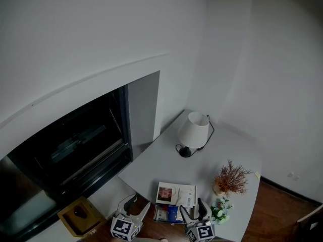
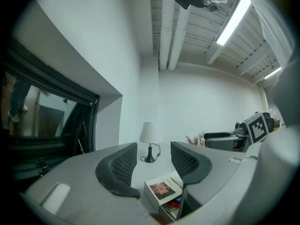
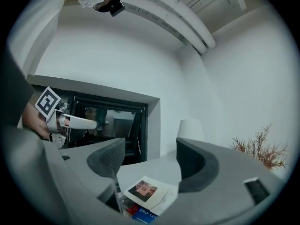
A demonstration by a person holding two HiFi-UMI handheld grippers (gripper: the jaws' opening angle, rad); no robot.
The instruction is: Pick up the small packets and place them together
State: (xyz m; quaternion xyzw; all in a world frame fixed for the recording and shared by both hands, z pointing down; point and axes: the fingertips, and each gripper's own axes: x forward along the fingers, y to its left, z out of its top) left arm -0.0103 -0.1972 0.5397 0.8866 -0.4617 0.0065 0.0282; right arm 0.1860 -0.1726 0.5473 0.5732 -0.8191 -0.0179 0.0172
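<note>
A white box (image 1: 175,193) with a picture card on its lid sits at the near edge of the white table (image 1: 156,160). Small packets, one blue (image 1: 172,214) and one red, lie against its near side; the same packets (image 3: 140,213) show low in the right gripper view. My left gripper (image 1: 137,205) hovers left of the box, open and empty. My right gripper (image 1: 193,210) hovers right of the packets, its jaws apart with nothing pressed between them. In the left gripper view the box (image 2: 161,189) lies below my left gripper (image 2: 153,146).
A white lamp (image 1: 193,131) stands mid-table, with its cord behind it. A dried brown plant (image 1: 231,178) and a small flower bunch (image 1: 220,209) stand at the right edge. A dark recessed window (image 1: 75,145) is on the left, a wooden box (image 1: 79,215) below it.
</note>
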